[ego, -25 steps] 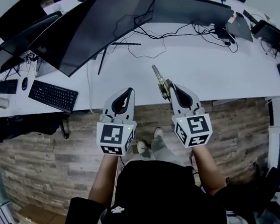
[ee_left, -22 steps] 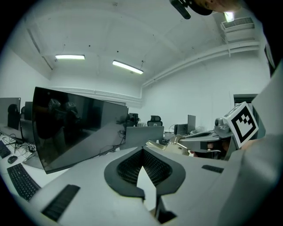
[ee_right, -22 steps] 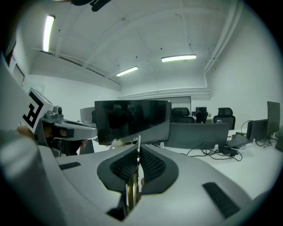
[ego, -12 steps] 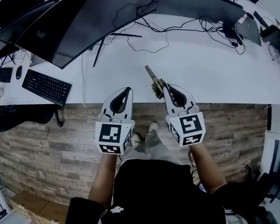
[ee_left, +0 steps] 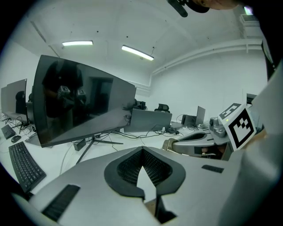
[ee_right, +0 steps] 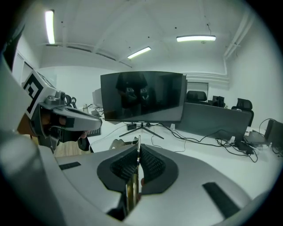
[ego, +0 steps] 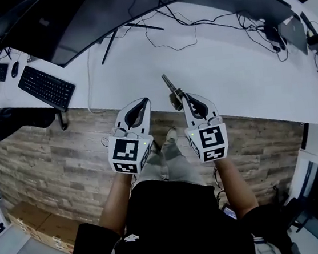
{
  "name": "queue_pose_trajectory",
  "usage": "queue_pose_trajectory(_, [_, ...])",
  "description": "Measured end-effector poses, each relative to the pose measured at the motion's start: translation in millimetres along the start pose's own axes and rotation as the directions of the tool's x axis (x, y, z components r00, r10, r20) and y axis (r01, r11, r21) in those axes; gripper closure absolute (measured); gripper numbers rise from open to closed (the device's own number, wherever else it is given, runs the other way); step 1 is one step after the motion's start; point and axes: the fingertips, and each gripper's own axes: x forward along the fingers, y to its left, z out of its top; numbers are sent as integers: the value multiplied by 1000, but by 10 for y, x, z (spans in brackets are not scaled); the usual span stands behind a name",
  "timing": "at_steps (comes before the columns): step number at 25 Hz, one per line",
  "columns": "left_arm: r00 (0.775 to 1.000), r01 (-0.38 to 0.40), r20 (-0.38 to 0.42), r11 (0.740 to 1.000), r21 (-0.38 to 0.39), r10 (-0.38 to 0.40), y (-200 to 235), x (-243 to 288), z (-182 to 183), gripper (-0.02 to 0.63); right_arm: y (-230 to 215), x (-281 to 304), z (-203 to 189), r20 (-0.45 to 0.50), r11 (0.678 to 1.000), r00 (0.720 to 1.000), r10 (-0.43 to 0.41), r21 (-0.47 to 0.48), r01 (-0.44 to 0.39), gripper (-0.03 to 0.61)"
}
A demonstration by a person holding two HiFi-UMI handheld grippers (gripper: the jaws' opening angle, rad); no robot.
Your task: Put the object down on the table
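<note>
Task progress: we judge the putting-down not yet done. The slender brass-coloured metal object (ego: 171, 90) is held in the air over the near edge of the flat white table (ego: 232, 68).
Done so far: the object is gripped and sits above a bare stretch of tabletop.
Left to do: lower it to the surface, let the jaws part, and draw back. By our reckoning that is most of the job.
Right gripper (ego: 182, 97): it is clenched on the object's lower end. In the right gripper view the ribbed black pads (ee_right: 150, 165) press both its flanks, and its thin upper edge stands up between them.
Left gripper (ego: 144, 103): its jaws meet tip to tip with nothing between them, leaving only the leaf-shaped gap behind the tips. It hangs just beside the right one.
Where the object is: it juts forward and leftward past the right gripper's tips, tilted, touching nothing else that we can see.
Object's make: narrow, rod-like, hard and shiny, yellow-brass low down and greyer toward the far tip. We cannot tell exactly what it is.
Grippers' make: smooth matte grey shells, rubbery pads with a fine grid, and a marker cube at the back of each.
Table's make: smooth, hard and white. Thin black cables (ego: 179, 48) loop across it below large curved dark monitors (ego: 115, 8), with a flat black keyboard (ego: 46, 87) at the left.
Floor (ego: 48, 160): wood-look planks.
</note>
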Motion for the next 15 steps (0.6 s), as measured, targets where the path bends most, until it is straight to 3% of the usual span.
queue_pose_trajectory(15, [995, -28, -99, 999, -39, 24, 189, 193, -578, 600, -138, 577, -583, -125, 997, 991, 38, -60, -45, 552])
